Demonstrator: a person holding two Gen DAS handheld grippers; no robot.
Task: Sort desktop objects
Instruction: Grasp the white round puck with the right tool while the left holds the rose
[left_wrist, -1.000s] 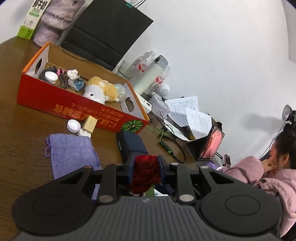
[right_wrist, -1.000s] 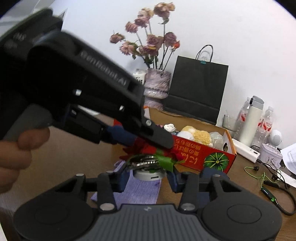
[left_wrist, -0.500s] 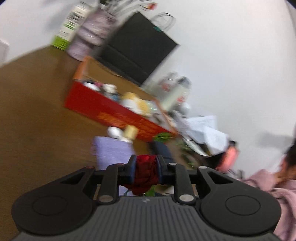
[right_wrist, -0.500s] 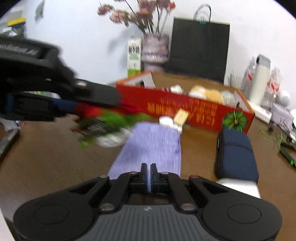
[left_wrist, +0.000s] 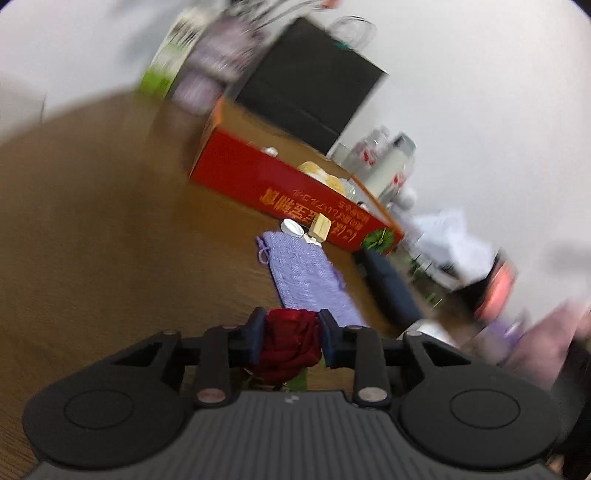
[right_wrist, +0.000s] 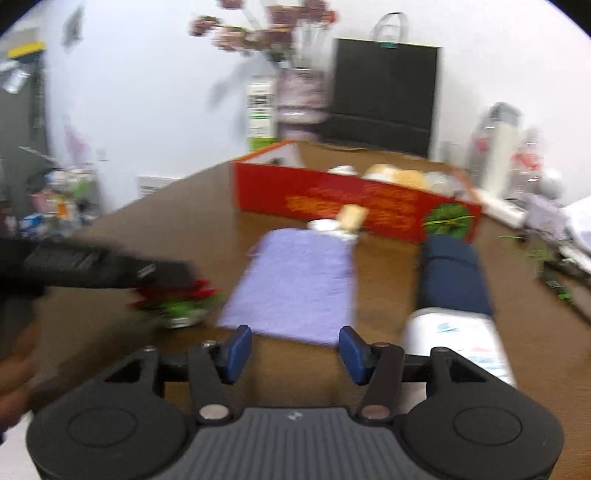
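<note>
My left gripper pinches the red fabric flower, soft and light, low over the desk. Right gripper gapes wide, holding nothing, before the purple cloth, limp; I'd take its near edge.

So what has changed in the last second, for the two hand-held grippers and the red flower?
The left hand-held gripper carried the red flower off to the left and lower, away from the red box. The right hand-held gripper, shut half a second ago, has opened, with nothing between its fingers. Unchanged: the left grip on the flower, and the purple cloth, navy case and box on the table.
</note>
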